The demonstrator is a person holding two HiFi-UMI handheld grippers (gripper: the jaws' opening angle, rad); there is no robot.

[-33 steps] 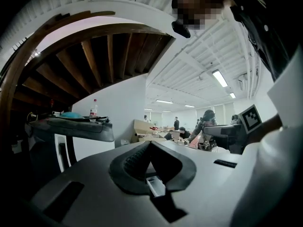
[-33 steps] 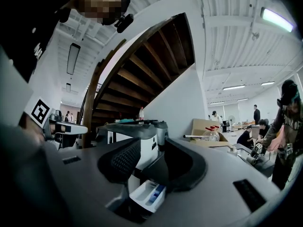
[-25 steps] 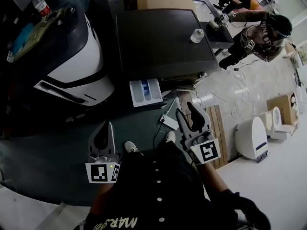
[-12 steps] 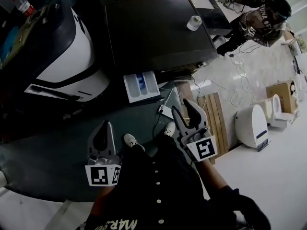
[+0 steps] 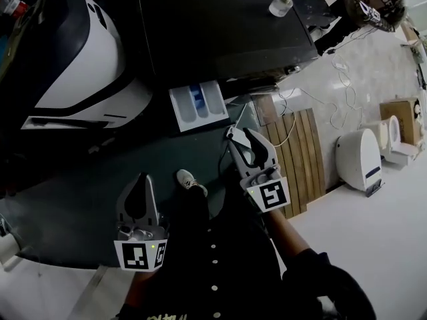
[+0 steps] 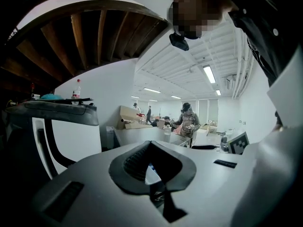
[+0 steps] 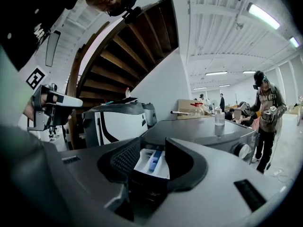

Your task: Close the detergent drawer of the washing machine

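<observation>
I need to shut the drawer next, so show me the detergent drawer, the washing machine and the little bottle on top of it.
detergent drawer [image 5: 200,112]: head view, its white open tray.
washing machine [image 5: 220,32]: head view, its dark top panel.
bottle [image 5: 280,4]: head view, its pale body.

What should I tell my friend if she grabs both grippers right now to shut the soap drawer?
Left gripper: jaw tips together, nothing in them, held low and away from the machine.
Right gripper: jaws open and empty, pointing toward the detergent drawer but not touching it.
Drawer: pulled out of the washing machine, with its white and blue compartments showing.
Done: nothing on the drawer yet.
Left to do: bring a gripper up to the drawer's front edge, probably the right one since it is nearer, and push the drawer all the way in.
</observation>
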